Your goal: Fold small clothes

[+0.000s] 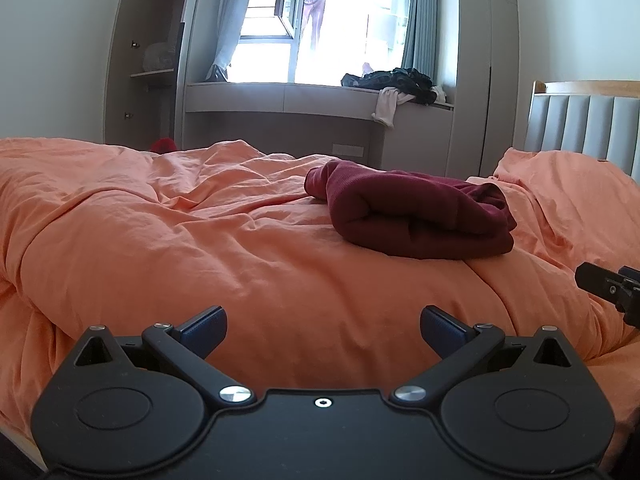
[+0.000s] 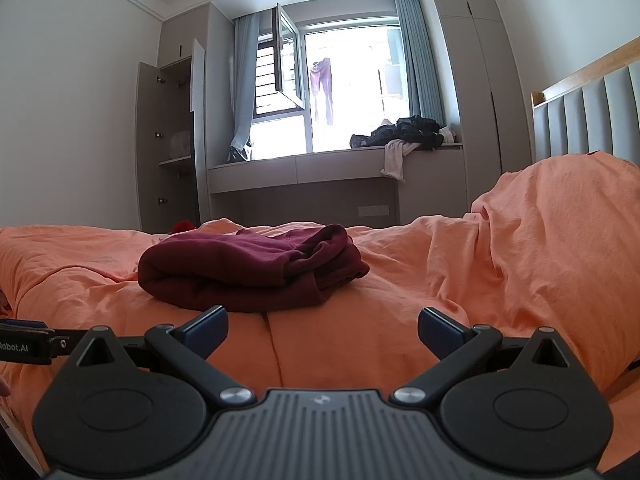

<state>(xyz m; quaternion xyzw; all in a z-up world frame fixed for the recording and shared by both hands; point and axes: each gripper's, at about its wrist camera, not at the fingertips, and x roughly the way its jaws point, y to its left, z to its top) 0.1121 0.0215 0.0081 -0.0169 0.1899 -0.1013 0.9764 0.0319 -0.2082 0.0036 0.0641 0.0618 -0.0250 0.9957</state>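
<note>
Both your left tongs (image 1: 323,330) and right tongs (image 2: 323,330) gape wide, gripping nothing; the folded maroon garment (image 2: 248,270) lies on the orange duvet (image 1: 160,248) just ahead of them.

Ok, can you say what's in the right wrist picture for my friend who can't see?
A folded dark red garment lies on an orange duvet. The right gripper sits in front of it, jaws open and empty.

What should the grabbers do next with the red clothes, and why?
Probably leave it alone and pull back: the dark red garment already lies folded in a bundle on the orange duvet, and the left gripper and right gripper are open, holding nothing.
</note>
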